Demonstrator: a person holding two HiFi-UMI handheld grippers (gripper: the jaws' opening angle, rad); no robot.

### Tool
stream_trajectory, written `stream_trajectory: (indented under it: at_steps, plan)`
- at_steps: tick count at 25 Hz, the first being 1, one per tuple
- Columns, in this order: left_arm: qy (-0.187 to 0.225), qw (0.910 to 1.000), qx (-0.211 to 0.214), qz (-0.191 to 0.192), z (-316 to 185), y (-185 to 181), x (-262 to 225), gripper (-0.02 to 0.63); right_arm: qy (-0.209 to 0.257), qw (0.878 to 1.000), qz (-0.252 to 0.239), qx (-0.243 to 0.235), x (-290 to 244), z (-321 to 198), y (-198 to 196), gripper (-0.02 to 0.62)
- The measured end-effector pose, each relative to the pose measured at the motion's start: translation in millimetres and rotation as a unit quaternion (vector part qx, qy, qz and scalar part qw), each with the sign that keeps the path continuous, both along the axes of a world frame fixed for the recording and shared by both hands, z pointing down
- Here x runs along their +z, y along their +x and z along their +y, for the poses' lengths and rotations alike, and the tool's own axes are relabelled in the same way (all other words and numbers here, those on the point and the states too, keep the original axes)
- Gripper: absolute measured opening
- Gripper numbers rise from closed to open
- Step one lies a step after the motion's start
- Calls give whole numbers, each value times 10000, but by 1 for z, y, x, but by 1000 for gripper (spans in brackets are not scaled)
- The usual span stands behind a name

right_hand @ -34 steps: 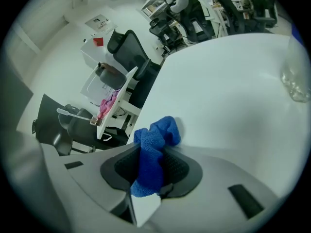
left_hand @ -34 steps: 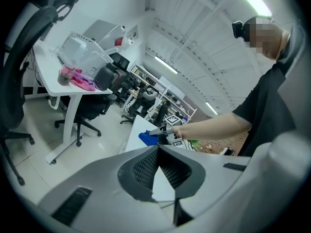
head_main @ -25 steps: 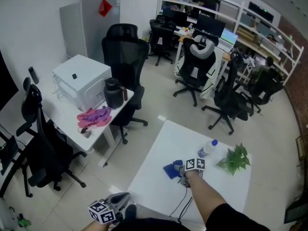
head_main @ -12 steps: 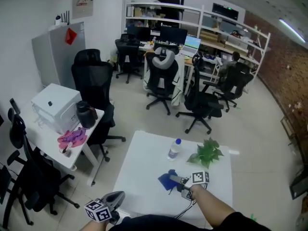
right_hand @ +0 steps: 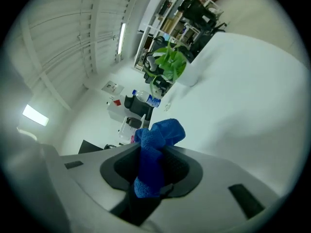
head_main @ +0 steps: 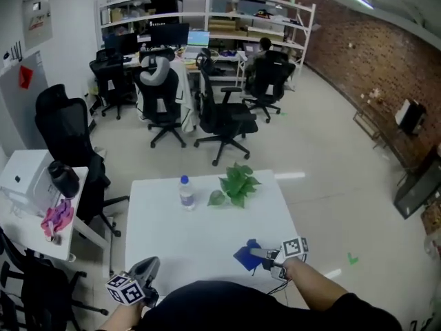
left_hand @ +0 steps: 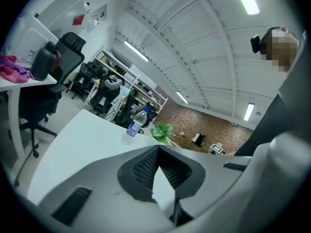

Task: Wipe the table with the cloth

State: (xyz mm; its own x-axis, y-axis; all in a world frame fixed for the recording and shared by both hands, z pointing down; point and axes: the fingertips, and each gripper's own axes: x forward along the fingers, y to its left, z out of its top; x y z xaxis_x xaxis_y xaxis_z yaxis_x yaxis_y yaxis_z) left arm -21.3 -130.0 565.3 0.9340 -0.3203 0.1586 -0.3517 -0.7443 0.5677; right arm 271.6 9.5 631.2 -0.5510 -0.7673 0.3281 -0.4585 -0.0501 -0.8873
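Far to the left of the left gripper (head_main: 147, 269), a side desk (head_main: 31, 232) is running off the frame edge, carrying a white box (head_main: 24, 176) that is cut off, a black jug (head_main: 64, 178) and a pink rag (head_main: 56, 217). The left gripper is sitting low at the near left corner of the white table (head_main: 200, 229). Whether it is hanging over the top or just off the edge is hard to tell, since the person's dark top (head_main: 227, 309) is covering the table's near edge. In the left gripper view its pads are meeting at the tips, with only a sliver of table showing behind them and nothing pinched. The hand holding it is mostly cropped by the bottom of the head view.

Ahead of the left gripper and to its right, a water bottle (head_main: 185, 192) is standing upright near the far side of the table. Just right of the bottle, a small green plant (head_main: 236, 183) is sitting, and its pot is not showing clearly.

Well nearer than the plant, the blue cloth (head_main: 245, 256) is bunching out of the tips of the right gripper (head_main: 265, 257). In the right gripper view the jaws are clamping the cloth, one wad sticking out past the tips and the rest filling the gap between the pads. Whether the cloth is touching the table or riding just above it is not readable. The right forearm is entering from the lower right, with a cable (head_main: 272, 292) trailing under the gripper.
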Motion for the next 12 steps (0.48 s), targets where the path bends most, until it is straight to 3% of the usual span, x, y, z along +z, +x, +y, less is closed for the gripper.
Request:
stream_trajectory:
  at_steps: [8, 12]
  plan:
    - [86, 9987, 493, -56, 14, 40, -9, -5, -200, 9937, 229, 1075, 24, 96, 78, 114]
    - [48, 9983, 538, -211, 23, 39, -4, -5, -625, 9833, 543, 1622, 50, 142, 131, 114]
